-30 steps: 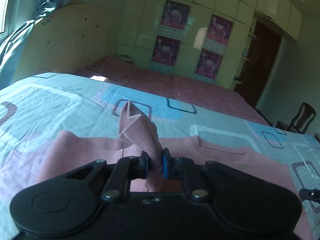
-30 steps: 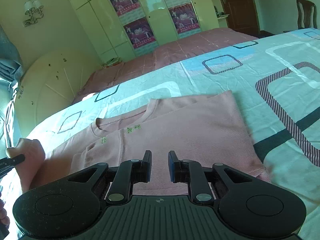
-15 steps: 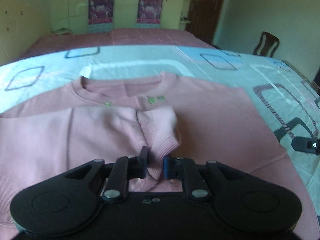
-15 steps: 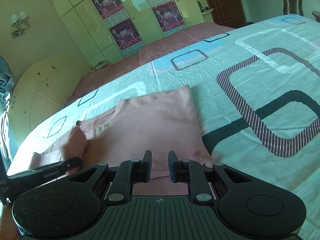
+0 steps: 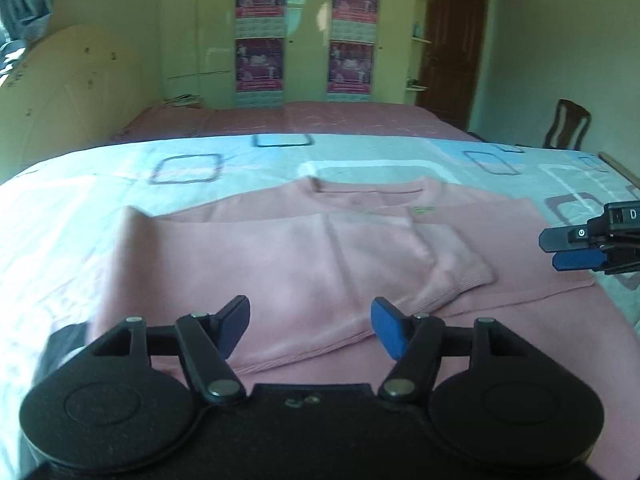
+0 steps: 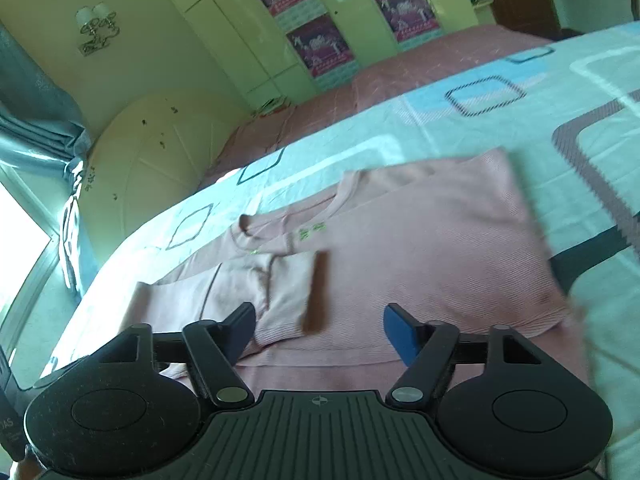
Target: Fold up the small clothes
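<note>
Lying flat across the front of the pink sweater [image 5: 360, 248] now, the sleeve [image 5: 400, 264] that the left gripper [image 5: 310, 326] pinched a second ago is released, its cuff ahead and to the right of those fingers, whose jaws are opening with nothing between them. The right gripper [image 6: 320, 330], nearly shut a second ago, is also opening, empty above the sweater's hem on the patterned bedspread [image 6: 520, 120]. Only the left view shows a chair [image 5: 566, 124] and the right gripper's tips; only the right view shows a wall lamp [image 6: 96, 30] and a curtain [image 6: 36, 120].
</note>
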Tool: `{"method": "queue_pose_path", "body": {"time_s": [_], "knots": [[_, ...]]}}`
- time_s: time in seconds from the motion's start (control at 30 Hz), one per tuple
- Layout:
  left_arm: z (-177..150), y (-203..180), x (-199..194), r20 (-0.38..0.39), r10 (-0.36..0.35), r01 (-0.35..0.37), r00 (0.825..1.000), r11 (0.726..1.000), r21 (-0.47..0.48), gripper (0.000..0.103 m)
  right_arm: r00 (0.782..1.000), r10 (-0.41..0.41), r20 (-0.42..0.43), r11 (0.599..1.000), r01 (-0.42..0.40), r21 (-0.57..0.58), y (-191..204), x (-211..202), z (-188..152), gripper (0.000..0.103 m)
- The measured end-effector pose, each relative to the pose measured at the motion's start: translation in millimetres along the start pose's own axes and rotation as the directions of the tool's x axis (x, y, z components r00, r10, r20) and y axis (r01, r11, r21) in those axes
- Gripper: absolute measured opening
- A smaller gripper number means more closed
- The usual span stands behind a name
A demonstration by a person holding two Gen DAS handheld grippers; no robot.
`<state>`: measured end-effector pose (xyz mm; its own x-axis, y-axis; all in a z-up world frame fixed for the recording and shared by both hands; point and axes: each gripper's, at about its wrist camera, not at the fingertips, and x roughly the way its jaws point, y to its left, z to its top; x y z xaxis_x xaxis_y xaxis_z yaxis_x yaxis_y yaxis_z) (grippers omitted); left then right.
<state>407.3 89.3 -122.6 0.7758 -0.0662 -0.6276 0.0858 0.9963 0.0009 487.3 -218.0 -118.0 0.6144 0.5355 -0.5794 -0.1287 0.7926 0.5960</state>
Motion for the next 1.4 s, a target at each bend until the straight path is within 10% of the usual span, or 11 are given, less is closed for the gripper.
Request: {"method": "queue_pose_path", "body": {"time_s": [0.3, 0.57, 0.83, 1.03, 1.4], "knots": [[-25.8, 94.0, 0.1, -0.1, 0.113, -0.123, 0.989, 0.988, -0.094, 0.046, 0.996, 0.033, -0.084, 0.984, -0.018, 0.177, 1.7, 67.1, -5.4, 0.051], [-8.9, 101.4, 30.7, -0.103, 0.045, -0.051, 0.994, 0.997, -0.057, 0.013, 0.996, -0.049, -0.081, 0.998, 0.052, 0.039, 27.6, 82.9, 4.6, 0.009], [-12.2, 108.2, 29.3, -0.117, 0.018, -0.023, 0.993, 0.999, -0.043, 0.012, 0.967, -0.071, 0.246, 0.959, 0.134, -0.25, 77.8, 3.0, 34.3, 0.004], [-7.5, 107.8, 38.1, -0.13, 0.016, -0.019, 0.991, 0.999, -0.026, 0.011, 0.977, -0.212, 0.017, 0.968, 0.212, -0.135, 6.9, 50.8, 0.6, 0.004], [-7.0, 106.3, 42.9, -0.139, 0.016, -0.02, 0.99, 1.0, -0.022, 0.011, 0.976, -0.215, 0.016, 0.974, 0.216, -0.069, -4.6, 47.4, -19.0, 0.004]]}}
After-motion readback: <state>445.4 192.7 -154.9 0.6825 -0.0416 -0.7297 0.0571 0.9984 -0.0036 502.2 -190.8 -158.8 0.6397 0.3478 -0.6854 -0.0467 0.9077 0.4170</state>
